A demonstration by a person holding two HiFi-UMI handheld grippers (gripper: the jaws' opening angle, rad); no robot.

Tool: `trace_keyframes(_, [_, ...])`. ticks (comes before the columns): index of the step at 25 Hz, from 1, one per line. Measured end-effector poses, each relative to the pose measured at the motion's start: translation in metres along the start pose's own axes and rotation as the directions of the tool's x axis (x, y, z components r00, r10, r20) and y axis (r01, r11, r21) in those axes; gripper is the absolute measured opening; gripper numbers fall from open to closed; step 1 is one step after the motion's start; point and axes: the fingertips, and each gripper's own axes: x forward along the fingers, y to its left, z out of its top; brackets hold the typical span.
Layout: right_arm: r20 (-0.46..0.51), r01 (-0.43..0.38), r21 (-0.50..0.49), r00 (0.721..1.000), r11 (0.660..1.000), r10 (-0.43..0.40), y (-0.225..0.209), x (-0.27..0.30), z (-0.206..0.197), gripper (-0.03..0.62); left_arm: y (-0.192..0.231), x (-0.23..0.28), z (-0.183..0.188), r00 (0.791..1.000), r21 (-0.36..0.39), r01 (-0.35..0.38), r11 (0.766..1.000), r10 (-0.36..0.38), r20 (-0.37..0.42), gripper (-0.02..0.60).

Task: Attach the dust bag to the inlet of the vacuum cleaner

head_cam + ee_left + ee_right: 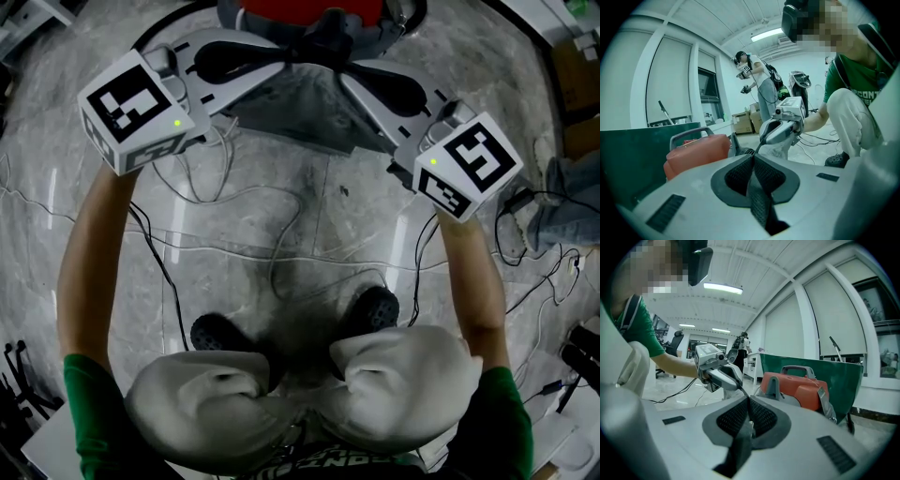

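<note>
The step in hand looks like carrying the bag to the machine, and it will go best if both grips hold equal tension so the mouth of the bag stays flat and open. The collar should then be squared to the inlet before any push, because a slack or twisted sheet would probably fold over the opening instead of seating round it. The limp grey sheet-like dust bag (pixel 300 117) hangs in the air between the two tools, above the grey marbled tile floor (pixel 309 244) and just short of the machine. The left gripper (pixel 753 158) has its jaws pressed together on one edge of the dust bag, which leaves them as a thin dark line. The right gripper (pixel 748 400) is likewise clenched on the opposite edge, with a pale sliver of the bag showing between its pads. The orange-red hard-plastic vacuum cleaner (pixel 801 385) has a grey arched handle and stands on the floor close against an upright dark green panel (pixel 839 376). Its inlet cannot be picked out with certainty from here. The bag looks thin and papery or fabric-like, creasing into soft folds, so it should give easily and may tear if yanked. The pads are black with a fine mesh grip, set in smooth white moulded shells. Thin cables (pixel 234 248) trail loosely across the glossy floor.
</note>
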Motion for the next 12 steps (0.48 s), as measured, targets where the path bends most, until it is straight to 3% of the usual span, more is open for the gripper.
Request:
trace_keyframes(5, [0.014,0.010,0.026,1.000,1.000,-0.010,-0.004,-0.003,-0.005,0.018,0.001,0.007,0.000,1.000,0.031,0.020,0.999,-0.020,-0.002,0.021])
trace_keyframes(12, [-0.004,0.003,0.017,1.000,1.000,-0.003,-0.019,0.011,0.000,0.028,0.013,0.004,-0.008,0.999,-0.056,-0.014,0.998,0.016,0.029,0.025])
